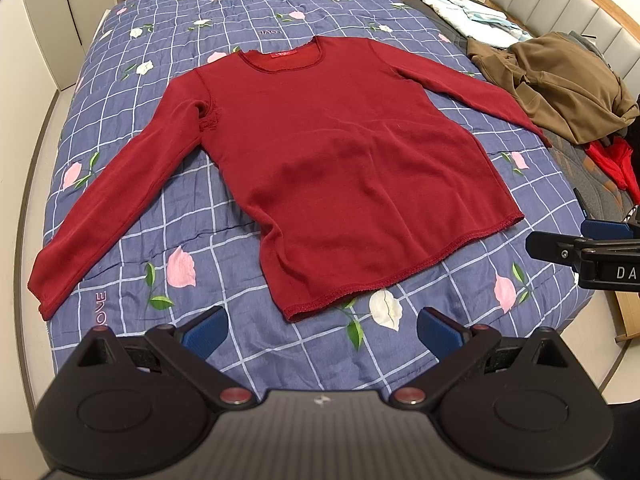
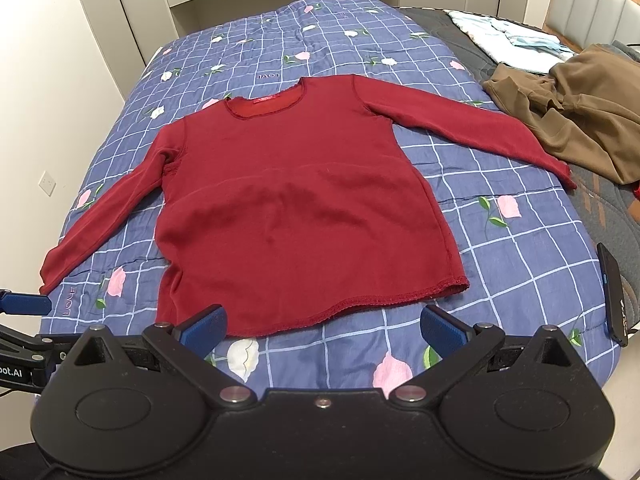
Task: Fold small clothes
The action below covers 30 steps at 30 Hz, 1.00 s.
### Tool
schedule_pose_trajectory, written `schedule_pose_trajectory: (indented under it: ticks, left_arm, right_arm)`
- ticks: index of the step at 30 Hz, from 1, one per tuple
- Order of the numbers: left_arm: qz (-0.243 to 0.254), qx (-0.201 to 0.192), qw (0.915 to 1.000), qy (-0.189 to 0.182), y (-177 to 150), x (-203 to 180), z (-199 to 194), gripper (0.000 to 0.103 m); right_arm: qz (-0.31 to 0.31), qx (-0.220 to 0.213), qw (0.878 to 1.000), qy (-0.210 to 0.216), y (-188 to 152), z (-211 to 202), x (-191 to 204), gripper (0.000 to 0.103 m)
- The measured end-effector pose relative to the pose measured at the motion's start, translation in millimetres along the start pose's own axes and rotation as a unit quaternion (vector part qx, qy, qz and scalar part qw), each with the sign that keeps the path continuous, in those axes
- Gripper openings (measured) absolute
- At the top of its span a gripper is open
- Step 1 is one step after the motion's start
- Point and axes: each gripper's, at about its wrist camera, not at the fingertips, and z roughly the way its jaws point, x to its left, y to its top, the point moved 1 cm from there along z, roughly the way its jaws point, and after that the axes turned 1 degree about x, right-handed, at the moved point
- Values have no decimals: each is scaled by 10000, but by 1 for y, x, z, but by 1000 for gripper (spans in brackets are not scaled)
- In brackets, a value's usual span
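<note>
We hold the left gripper and right gripper spread wide, empty, just short of the hem. The red top lies flat on the bed, sleeves splayed, ready for folding; beyond, a brown garment waits heaped.

The blue checked, rose-printed quilt carries the embroidered word "LOVE", seen upside down near the red long-sleeved top's collar. The black right tool shows "DA"; the black left tool shows "pot.AI".

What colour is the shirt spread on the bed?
Dark red shirt; right wrist view shows it best.
</note>
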Motion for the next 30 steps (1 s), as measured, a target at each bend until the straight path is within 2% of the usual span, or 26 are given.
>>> schedule_pose_trajectory:
  ticks: [30]
  left_arm:
    - [11, 41, 10000, 2, -1, -3, 7, 102]
  right_arm:
    - [15, 13, 10000, 13, 2, 3, 0, 103]
